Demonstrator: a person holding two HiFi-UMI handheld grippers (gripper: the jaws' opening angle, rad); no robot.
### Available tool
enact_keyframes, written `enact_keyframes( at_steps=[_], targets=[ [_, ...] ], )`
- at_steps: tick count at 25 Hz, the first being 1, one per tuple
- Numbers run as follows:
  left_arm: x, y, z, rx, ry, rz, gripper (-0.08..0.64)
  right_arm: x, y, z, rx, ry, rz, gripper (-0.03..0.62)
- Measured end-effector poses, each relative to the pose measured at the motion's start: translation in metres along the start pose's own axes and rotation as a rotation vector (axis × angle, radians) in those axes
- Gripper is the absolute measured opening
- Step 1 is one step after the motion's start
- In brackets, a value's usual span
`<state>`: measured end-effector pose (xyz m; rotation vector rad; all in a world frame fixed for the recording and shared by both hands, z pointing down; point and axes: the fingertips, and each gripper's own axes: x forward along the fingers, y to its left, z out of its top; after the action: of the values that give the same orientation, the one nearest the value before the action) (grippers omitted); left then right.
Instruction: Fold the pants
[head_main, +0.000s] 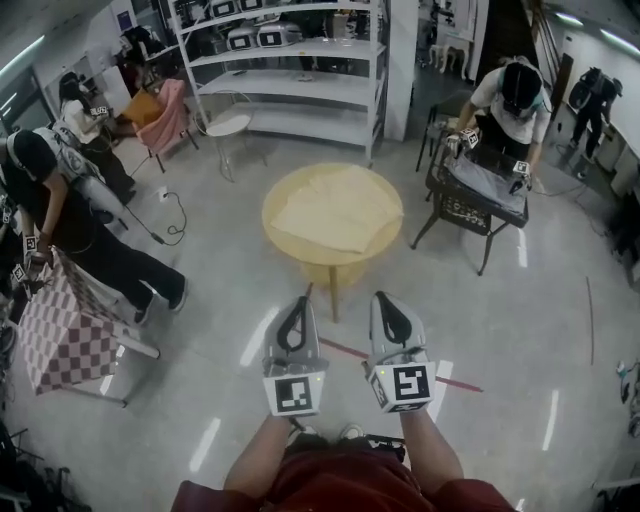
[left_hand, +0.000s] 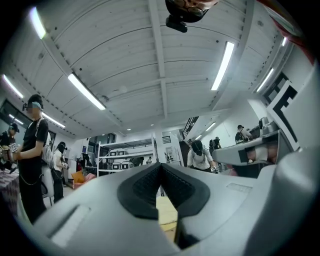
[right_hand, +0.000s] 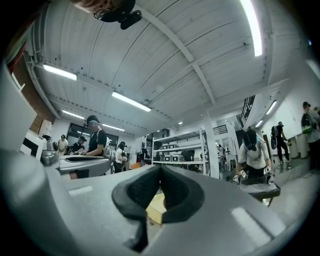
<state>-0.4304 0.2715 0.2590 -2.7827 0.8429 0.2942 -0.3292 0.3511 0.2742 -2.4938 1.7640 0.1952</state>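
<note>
The pants (head_main: 335, 215) lie flat on the round wooden bench (head_main: 330, 177), a pale cream cloth spread over most of its top and reaching its right-hand rim; it reads a little wider across the bench than deep, so its long axis seems to run left to right, though no waistband or leg can be made out. Both claws are on the near side of the bench and well apart from it, with floor (head_main: 225, 300) between, their tips aimed at it. The left claw (head_main: 298, 300) has its jaws pressed together on nothing, and so does the right claw (head_main: 386, 298) — in each gripper view the dark pads meet with only a sliver of the yellow bench top (left_hand: 167, 212) showing below them. The bench sits straight ahead, almost centred between the two, so neither hand is clearly nearer. Folding looks not yet begun; the coming move probably calls for closing that gap and opening the jaws.
</note>
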Motion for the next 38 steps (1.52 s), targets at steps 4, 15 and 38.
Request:
enact_keyframes(
  at_steps=[4,15,38],
  targets=[
    [-0.002,-0.009,-0.001,0.021,0.017,0.029,0.006,-0.004,-0.001,-0.001,0.002,-0.011,0.047,0.002],
    [-0.003,0.023,-0.026,0.015,0.035,0.053,0.006,0.02,0.024,-0.025,0.001,0.02,0.072,0.002],
    [0.098,0.202,-0.097,-0.065,0.03,-0.156,0.006,0.191,0.109,-0.059,-0.101,0.079,-0.113,0.002]
  ],
)
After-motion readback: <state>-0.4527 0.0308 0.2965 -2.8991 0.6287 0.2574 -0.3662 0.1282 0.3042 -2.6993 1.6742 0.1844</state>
